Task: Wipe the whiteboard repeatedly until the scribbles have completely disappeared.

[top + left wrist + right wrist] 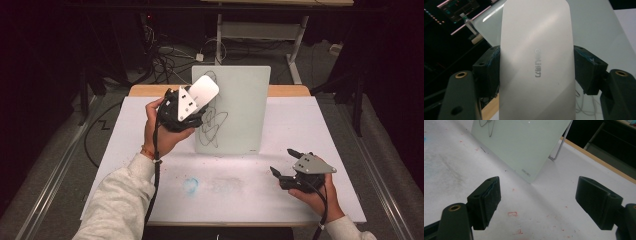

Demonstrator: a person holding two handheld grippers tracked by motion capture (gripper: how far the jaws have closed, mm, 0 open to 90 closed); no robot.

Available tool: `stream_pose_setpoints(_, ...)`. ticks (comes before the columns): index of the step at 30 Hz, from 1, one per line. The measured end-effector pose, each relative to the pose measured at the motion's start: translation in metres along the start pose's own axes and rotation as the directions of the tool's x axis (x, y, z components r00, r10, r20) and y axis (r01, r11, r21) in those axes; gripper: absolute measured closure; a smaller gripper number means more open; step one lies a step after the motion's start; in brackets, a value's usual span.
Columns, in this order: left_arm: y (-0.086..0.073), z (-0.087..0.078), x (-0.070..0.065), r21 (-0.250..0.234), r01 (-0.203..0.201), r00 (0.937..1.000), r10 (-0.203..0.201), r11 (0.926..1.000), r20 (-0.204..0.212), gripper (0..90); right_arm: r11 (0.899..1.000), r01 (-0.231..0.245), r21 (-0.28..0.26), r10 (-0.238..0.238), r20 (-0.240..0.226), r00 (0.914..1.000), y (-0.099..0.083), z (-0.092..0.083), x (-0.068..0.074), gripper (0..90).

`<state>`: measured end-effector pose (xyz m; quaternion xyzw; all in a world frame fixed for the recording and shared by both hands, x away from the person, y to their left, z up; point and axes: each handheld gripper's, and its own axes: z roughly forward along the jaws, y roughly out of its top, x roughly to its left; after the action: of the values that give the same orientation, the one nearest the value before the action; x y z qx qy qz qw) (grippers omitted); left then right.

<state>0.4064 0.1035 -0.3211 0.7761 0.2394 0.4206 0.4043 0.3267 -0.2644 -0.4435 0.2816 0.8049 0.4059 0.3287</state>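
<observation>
A pale glass drawing board (235, 107) stands upright on a wire stand near the table's far edge, with a black scribble (212, 122) on its left half. My left gripper (192, 102) is raised against the board's upper left, shut on a white eraser (204, 91). That eraser (537, 62) stands between the two jaws in the left gripper view, with grey lettering on its back. My right gripper (285, 162) rests low at the table's right front, open and holding nothing. The board's lower corner (524, 150) lies ahead of the right gripper (537, 202).
The white table cover (240, 185) carries a faint blue smudge (190, 185) near the front and small red marks (512, 214). The board's wire stand leg (560, 146) reaches the table behind it. Cables and a desk frame lie on the floor beyond the far edge.
</observation>
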Motion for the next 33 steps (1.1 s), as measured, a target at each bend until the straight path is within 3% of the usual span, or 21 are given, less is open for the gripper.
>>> stream_pose_setpoints(5, 0.007, 0.016, -0.001, -0.008, -0.003, 0.9988, 0.003, 1.0000, -0.050, 29.1, 1.000, -0.010, -0.005, 0.010, 0.009, 0.9999, 0.000, 0.000, -0.001, 21.4)
stream_pose_setpoints(15, 0.003, 0.031, -0.007, -0.029, 0.023, 0.9976, -0.025, 0.9993, -0.065, 29.1, 1.000, -0.009, -0.001, 0.009, 0.008, 0.9999, -0.001, 0.001, 0.000, 20.9)
stream_pose_setpoints(20, -0.005, 0.033, -0.016, -0.028, -0.009, 0.9967, 0.007, 0.9996, -0.081, 29.1, 1.000, -0.007, 0.000, 0.007, 0.007, 0.9999, -0.001, 0.001, 0.000, 20.9)
stream_pose_setpoints(23, -0.018, 0.035, -0.027, -0.041, -0.018, 0.9965, 0.015, 0.9990, -0.082, 29.1, 1.000, -0.005, 0.001, 0.005, 0.006, 1.0000, -0.001, 0.001, 0.000, 20.8)
stream_pose_setpoints(29, -0.041, 0.040, -0.054, -0.027, -0.084, 0.9888, 0.080, 0.9961, -0.126, 29.1, 1.000, -0.003, 0.006, 0.003, 0.008, 1.0000, -0.001, 0.002, 0.002, 20.9)
stream_pose_setpoints(33, -0.040, 0.040, -0.055, -0.007, -0.110, 0.9856, 0.109, 0.9939, -0.130, 29.1, 1.000, 0.000, 0.008, 0.000, 0.011, 0.9999, -0.001, 0.002, 0.001, 20.8)
